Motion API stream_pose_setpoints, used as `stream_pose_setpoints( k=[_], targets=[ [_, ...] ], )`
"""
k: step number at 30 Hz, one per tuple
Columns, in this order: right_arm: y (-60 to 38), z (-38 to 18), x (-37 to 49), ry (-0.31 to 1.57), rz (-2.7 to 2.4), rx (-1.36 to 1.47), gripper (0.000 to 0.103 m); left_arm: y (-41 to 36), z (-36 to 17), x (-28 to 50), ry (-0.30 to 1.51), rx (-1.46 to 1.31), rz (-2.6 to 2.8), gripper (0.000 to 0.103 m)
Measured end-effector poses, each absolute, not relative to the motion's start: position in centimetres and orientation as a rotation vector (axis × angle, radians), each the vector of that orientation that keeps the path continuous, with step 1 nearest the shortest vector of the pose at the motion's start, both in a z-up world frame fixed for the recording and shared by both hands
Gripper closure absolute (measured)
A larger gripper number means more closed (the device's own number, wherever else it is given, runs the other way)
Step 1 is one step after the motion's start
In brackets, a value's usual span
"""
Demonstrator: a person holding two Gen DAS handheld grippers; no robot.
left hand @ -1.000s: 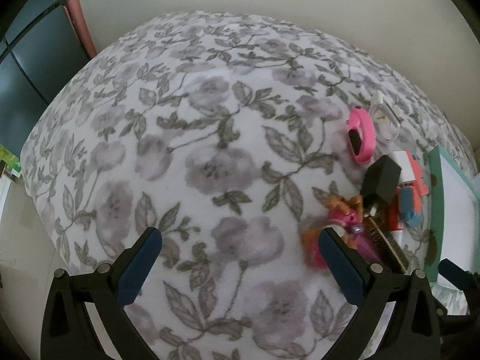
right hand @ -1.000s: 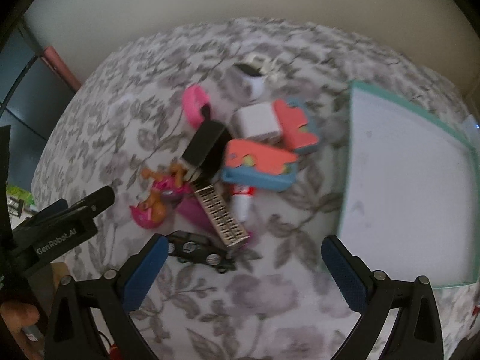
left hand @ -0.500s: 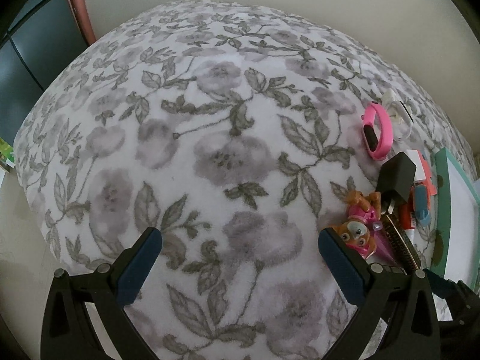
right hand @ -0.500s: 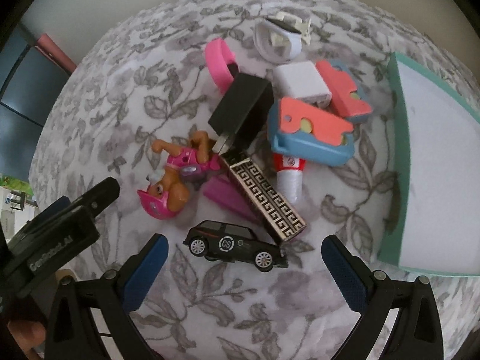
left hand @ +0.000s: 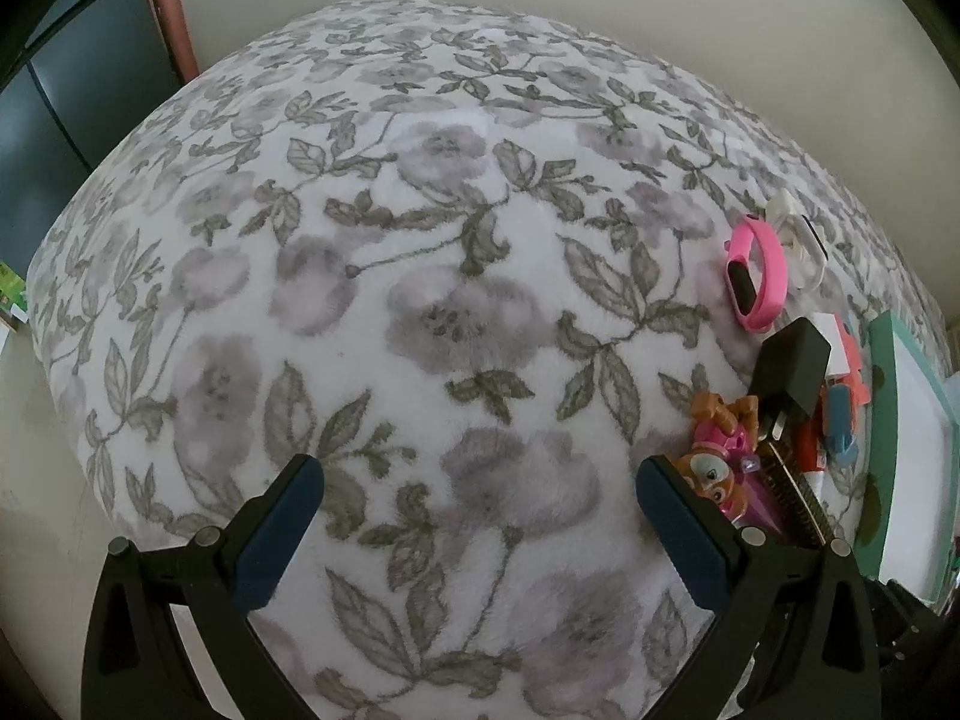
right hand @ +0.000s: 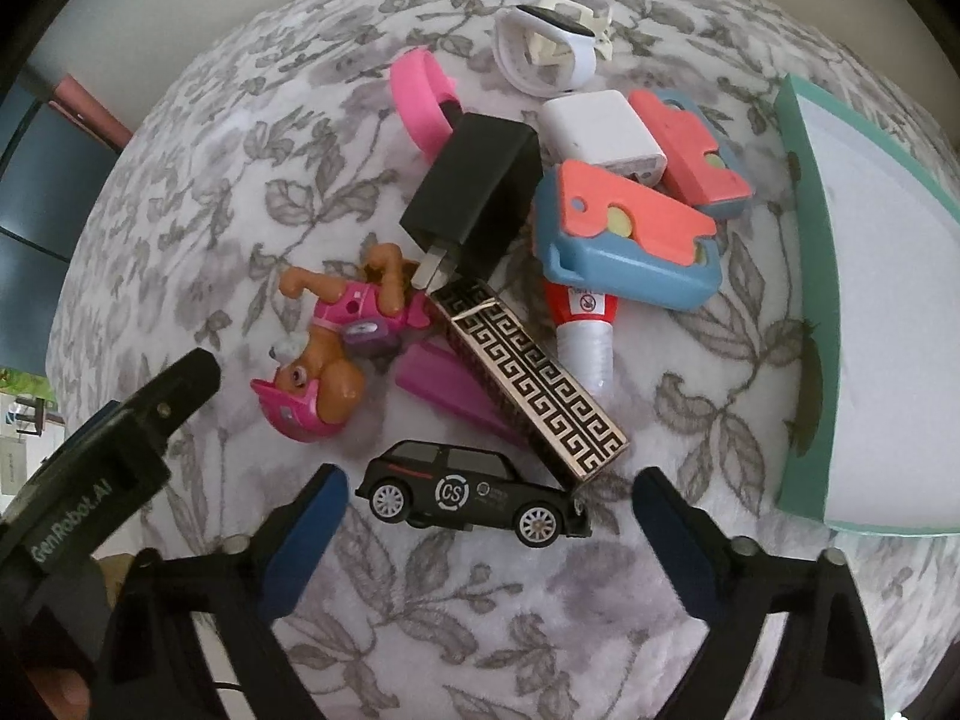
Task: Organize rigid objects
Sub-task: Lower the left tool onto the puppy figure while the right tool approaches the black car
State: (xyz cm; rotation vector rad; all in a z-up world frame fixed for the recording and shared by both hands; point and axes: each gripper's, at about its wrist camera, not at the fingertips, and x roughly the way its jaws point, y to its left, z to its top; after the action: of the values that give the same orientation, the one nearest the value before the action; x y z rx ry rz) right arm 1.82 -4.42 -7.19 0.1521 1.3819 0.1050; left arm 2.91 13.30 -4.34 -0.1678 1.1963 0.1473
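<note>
A pile of small objects lies on a floral cloth. In the right wrist view my right gripper [right hand: 489, 510] is open, its fingers either side of a black toy car [right hand: 474, 491]. Behind the car lie a gold-patterned box [right hand: 528, 384], a pink-clad dog figure [right hand: 336, 354], a black charger [right hand: 474, 192], a blue and coral case [right hand: 624, 240], a white charger [right hand: 600, 129], a pink band [right hand: 420, 102] and a white band [right hand: 546, 48]. My left gripper [left hand: 474, 516] is open and empty over bare cloth, left of the dog figure [left hand: 717, 456].
A teal-rimmed white tray [right hand: 810, 228] lies to the right of the pile; it also shows in the left wrist view [left hand: 882, 396]. The left gripper's body [right hand: 108, 468] shows at the left of the right wrist view. The cloth's edge drops off at the left.
My right gripper has moved down and forward to the pile, so the black toy car now lies between its fingers. My left gripper has shifted slightly; both stay open.
</note>
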Motion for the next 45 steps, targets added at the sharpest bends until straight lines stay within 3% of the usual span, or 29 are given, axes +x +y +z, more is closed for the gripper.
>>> stream_pose_setpoints(
  k=[5,10,33,42,44,45],
  targets=[
    [-5.0,-7.1,1.5,1.386,0.118,0.195,0.022,12.7,-4.2,3.0,1.193,-0.176,0.116,0.0],
    [-5.7,-7.4,1.4,1.401,0.113,0.235,0.024,11.9,-4.2,3.0,1.194,-0.181,0.088,0.0],
    [-11.9,-7.1,0.2,1.417,0.056,0.279,0.025,6.5,-5.8,4.1,1.235,-0.087,-0.022,0.001],
    [-14.0,-7.7,0.1,1.423,0.058,0.332,0.025,4.6,-6.3,4.7,1.23,-0.039,-0.063,0.023],
    [-14.1,-7.6,0.0,1.423,0.057,0.333,0.025,4.3,-6.2,4.8,1.225,-0.051,-0.097,0.045],
    [-14.0,-7.7,0.1,1.423,0.056,0.334,0.025,4.2,-6.2,4.8,1.222,-0.057,-0.115,0.047]
  ],
)
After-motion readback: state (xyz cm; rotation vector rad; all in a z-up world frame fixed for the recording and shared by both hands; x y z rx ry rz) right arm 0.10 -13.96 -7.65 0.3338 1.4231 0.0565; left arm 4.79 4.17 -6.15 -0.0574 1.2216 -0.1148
